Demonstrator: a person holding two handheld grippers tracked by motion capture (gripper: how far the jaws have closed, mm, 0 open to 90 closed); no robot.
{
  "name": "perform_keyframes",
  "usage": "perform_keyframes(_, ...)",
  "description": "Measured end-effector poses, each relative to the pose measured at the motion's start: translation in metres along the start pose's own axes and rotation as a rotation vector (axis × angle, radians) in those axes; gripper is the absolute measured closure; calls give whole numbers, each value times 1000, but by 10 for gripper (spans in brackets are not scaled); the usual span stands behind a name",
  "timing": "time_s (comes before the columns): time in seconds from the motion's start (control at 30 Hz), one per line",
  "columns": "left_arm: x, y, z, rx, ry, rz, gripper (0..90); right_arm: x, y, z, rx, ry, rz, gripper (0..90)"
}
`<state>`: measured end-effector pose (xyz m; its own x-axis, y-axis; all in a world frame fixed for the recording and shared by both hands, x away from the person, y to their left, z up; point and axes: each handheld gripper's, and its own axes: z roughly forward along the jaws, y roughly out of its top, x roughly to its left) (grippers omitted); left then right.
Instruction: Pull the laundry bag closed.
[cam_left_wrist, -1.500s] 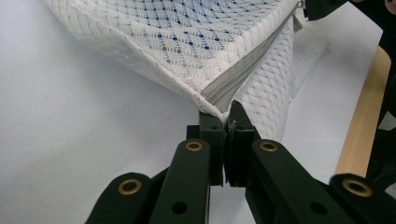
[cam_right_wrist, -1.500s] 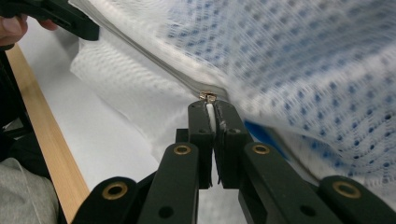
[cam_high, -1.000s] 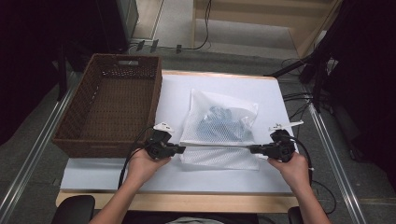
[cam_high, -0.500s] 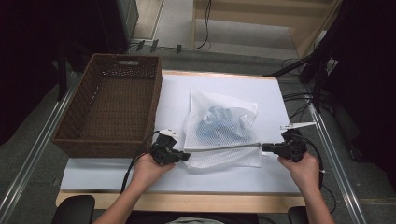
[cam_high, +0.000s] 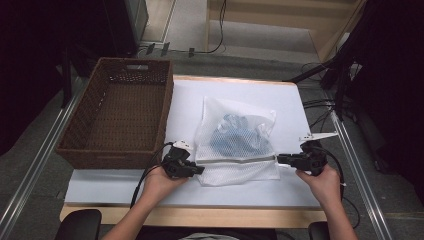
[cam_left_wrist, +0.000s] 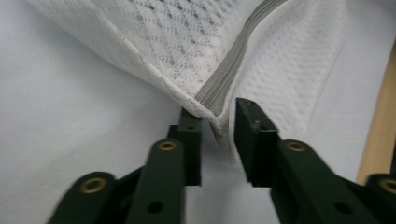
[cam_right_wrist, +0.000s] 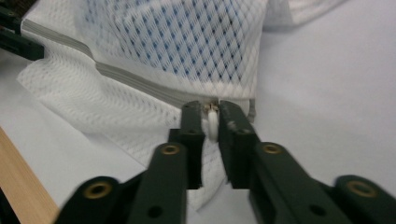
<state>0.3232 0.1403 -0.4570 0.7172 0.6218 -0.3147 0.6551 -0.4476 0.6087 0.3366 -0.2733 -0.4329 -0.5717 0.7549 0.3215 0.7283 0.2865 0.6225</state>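
Observation:
A white mesh bag (cam_high: 235, 107) holding something blue (cam_high: 239, 136) lies on the white table top (cam_high: 120, 187). Its grey zipper (cam_high: 235, 161) runs along the near edge. My left gripper (cam_high: 199, 170) is at the zipper's left end. In the left gripper view the jaws (cam_left_wrist: 218, 111) stand slightly apart around the bag's corner (cam_left_wrist: 212, 108), so this gripper is open. My right gripper (cam_high: 281, 159) is at the zipper's right end. In the right gripper view it (cam_right_wrist: 211, 109) is shut on the small white zipper pull (cam_right_wrist: 212, 122).
A brown wicker basket (cam_high: 120, 80) stands to the left of the bag, close to my left gripper. The wooden front edge of the table (cam_high: 200, 215) runs just behind both hands. Cables (cam_high: 320, 107) lie off the table's right side.
The bag's near edge, stretched taut between both grippers a second ago, now lies slacker on the table. My left gripper has slid slightly toward the front edge and its jaws have parted.

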Motion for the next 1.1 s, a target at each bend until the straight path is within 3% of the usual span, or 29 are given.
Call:
perform_keyframes(0.17, -5, 7, -9, -32, -1, 23, 492, 3, 1, -3, -51, -8, -51, 625)
perform_keyframes(0.27, -8, 10, -14, -59, 1, 29, 434, 3, 2, -5, -81, -22, -60, 557)
perform_keyframes(0.43, -12, 13, -23, -85, 32, 65, 408, -1, 1, -8, -118, -42, -70, 472)
perform_keyframes(0.63, -13, 14, -31, -117, 36, 69, 395, -5, -1, -9, -146, -60, -73, 417)
perform_keyframes(1.1, -10, 16, -33, -118, 41, 67, 378, -10, -1, -8, -166, -71, -50, 345)
